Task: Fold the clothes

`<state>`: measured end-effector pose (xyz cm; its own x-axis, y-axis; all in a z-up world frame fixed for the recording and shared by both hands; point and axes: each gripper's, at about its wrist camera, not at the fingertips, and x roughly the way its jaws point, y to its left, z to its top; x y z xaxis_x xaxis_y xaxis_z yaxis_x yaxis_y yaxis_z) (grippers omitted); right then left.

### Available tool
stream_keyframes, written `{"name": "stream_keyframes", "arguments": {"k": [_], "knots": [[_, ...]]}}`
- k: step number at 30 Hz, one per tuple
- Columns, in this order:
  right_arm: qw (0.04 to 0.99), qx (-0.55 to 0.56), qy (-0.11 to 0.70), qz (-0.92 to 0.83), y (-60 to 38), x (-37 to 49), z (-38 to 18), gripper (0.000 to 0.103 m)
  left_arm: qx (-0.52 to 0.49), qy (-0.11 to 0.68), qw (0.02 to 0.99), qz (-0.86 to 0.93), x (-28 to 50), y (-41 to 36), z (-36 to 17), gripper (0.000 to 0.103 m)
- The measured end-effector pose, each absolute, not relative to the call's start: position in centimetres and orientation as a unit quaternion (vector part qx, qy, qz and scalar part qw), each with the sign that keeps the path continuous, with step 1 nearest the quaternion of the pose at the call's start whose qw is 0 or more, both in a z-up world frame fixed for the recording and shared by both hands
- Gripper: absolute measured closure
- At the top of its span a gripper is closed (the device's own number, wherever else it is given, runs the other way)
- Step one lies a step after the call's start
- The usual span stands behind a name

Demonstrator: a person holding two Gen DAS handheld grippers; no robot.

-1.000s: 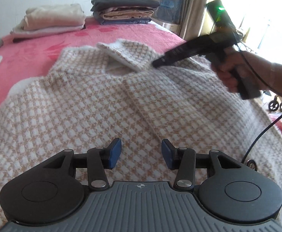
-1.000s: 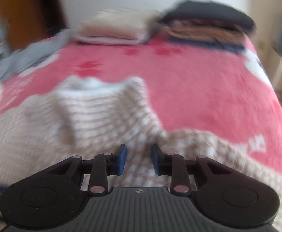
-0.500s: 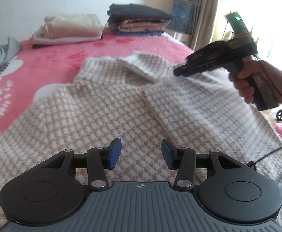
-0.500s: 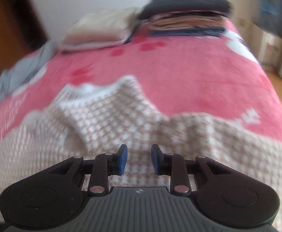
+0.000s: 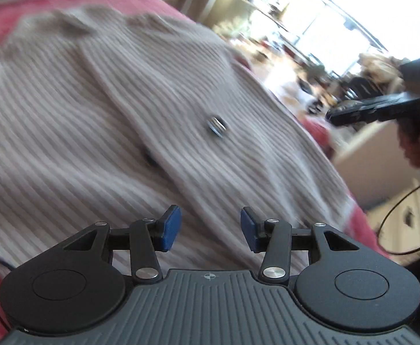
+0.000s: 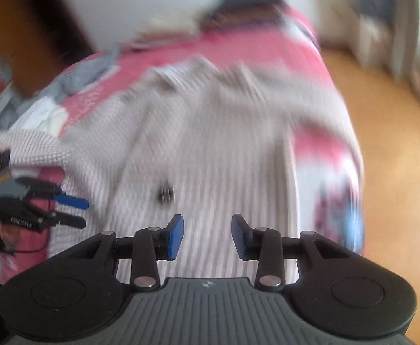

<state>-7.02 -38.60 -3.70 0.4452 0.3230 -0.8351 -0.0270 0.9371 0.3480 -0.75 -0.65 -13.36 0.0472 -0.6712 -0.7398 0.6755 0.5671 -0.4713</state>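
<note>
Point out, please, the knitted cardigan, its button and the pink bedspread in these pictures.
knitted cardigan [image 5: 66, 109]: left wrist view, on its flat front panel.
button [image 5: 217, 123]: left wrist view, on the button's face, blurred.
pink bedspread [image 6: 255, 43]: right wrist view, on bare cover beyond the collar.

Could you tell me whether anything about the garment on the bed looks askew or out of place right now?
The checked cardigan lies spread but not squared: its right edge is rumpled and turned, leaving a patch of pink bedspread showing, and its far side drapes over the bed's edge. Both views are motion-blurred, so finer creases cannot be judged. Nothing looks damaged.
</note>
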Motion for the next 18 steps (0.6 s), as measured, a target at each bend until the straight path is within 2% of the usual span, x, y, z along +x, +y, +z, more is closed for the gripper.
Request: {"name": "stream_keyframes", "arguments": {"k": [4,7,18], "knots": [[0.770,0.332,0.544,0.022,-42.3,-15.1,-8.2,0.063,0.011,0.539,0.691,-0.482,-3.7,-2.1,-14.7,0.057],[0.732,0.417,0.538,-0.027,-43.7,-19.4,-10.7,0.063,-0.004,0.557,0.675,-0.483,-4.5,-2.6,-15.5,0.058],[0.650,0.571,0.498,-0.056,-44.5,-22.9,-16.3,0.064,0.001,0.584,0.667,-0.463,-5.1,-3.8,-16.4,0.066]]}}
